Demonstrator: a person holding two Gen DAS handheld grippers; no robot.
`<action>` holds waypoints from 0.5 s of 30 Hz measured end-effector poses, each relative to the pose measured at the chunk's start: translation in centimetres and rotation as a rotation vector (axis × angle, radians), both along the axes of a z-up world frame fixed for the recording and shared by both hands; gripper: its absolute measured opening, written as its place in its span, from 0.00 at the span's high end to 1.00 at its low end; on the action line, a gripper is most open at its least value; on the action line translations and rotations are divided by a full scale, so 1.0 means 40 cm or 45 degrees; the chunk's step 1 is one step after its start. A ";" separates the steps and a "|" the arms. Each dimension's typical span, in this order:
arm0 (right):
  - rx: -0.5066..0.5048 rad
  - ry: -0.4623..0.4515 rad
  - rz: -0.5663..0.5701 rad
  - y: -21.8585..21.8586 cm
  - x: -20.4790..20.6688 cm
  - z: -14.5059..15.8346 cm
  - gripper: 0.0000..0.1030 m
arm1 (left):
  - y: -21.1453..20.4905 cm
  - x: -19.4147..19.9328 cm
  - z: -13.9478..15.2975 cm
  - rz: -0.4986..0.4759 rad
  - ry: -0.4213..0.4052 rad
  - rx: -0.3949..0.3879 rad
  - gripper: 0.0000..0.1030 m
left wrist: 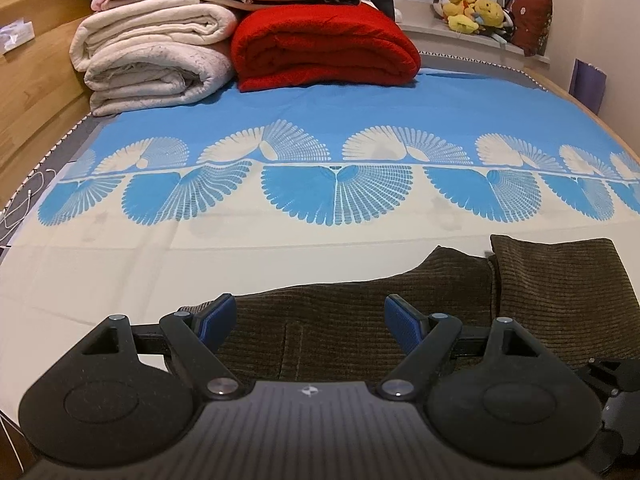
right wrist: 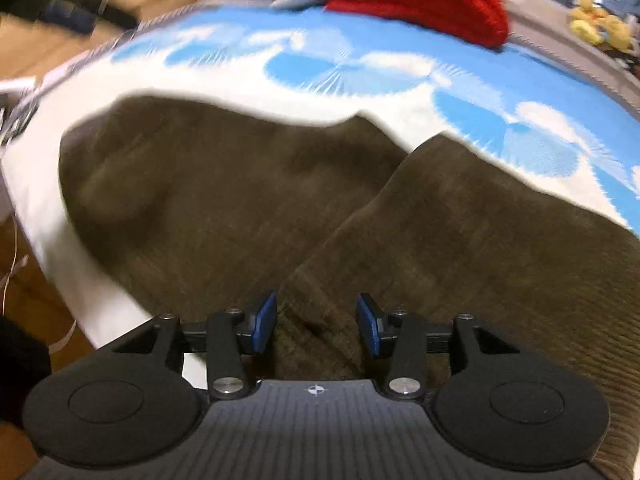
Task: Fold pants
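Brown corduroy pants (left wrist: 360, 312) lie on the bed's blue and cream sheet (left wrist: 280, 248), partly folded, with one part lying over another at the right (left wrist: 560, 280). My left gripper (left wrist: 310, 322) is open just above the pants, its blue pads apart and holding nothing. In the blurred right wrist view the pants (right wrist: 240, 200) fill the middle, with a leg (right wrist: 460, 240) lying across the other. My right gripper (right wrist: 316, 326) is open low over the cloth, with a ridge of fabric between its pads.
Folded cream blankets (left wrist: 152, 56) and a red blanket (left wrist: 324, 48) are stacked at the far side of the bed. A wooden bed frame (left wrist: 36, 80) runs along the left. Plush toys (left wrist: 472, 10) sit on the windowsill. The bed's near-left edge and floor (right wrist: 32, 288) show.
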State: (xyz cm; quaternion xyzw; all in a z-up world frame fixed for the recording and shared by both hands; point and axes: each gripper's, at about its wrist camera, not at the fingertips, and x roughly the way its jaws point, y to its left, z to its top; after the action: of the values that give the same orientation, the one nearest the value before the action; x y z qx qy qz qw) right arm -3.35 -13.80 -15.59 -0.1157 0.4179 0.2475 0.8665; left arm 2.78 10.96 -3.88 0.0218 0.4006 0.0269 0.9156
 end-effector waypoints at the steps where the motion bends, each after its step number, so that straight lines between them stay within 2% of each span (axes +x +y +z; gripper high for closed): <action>1: -0.009 -0.014 0.013 0.009 -0.006 -0.004 0.55 | -0.002 0.000 0.001 -0.001 0.000 0.000 0.17; 3: 0.001 -0.033 -0.008 0.010 -0.002 0.006 0.65 | -0.007 0.000 0.000 -0.008 -0.002 0.004 0.17; 4: 0.042 -0.022 -0.026 0.001 0.001 0.015 0.83 | -0.011 0.000 -0.001 -0.013 -0.001 0.009 0.17; 5: 0.098 -0.003 -0.028 -0.009 0.018 0.016 0.85 | -0.013 0.000 -0.003 -0.017 0.000 0.015 0.17; 8: 0.159 -0.049 0.025 -0.035 0.009 0.056 0.87 | -0.014 0.000 -0.009 -0.012 0.006 0.026 0.17; 10: 0.180 -0.018 0.081 -0.046 0.002 0.066 0.86 | -0.012 0.002 -0.010 -0.005 0.011 0.021 0.17; 12: 0.117 0.041 0.150 -0.044 -0.007 0.051 0.85 | -0.015 0.003 -0.008 -0.007 0.007 0.021 0.17; 15: 0.059 0.023 0.170 -0.031 -0.023 0.036 0.77 | -0.025 0.002 -0.008 -0.023 0.006 0.028 0.17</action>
State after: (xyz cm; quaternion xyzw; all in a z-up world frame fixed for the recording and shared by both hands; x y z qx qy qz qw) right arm -4.27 -15.05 -14.15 -0.1210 0.4112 0.3155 0.8466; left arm 2.84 9.94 -4.21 0.0356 0.4023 0.0230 0.9145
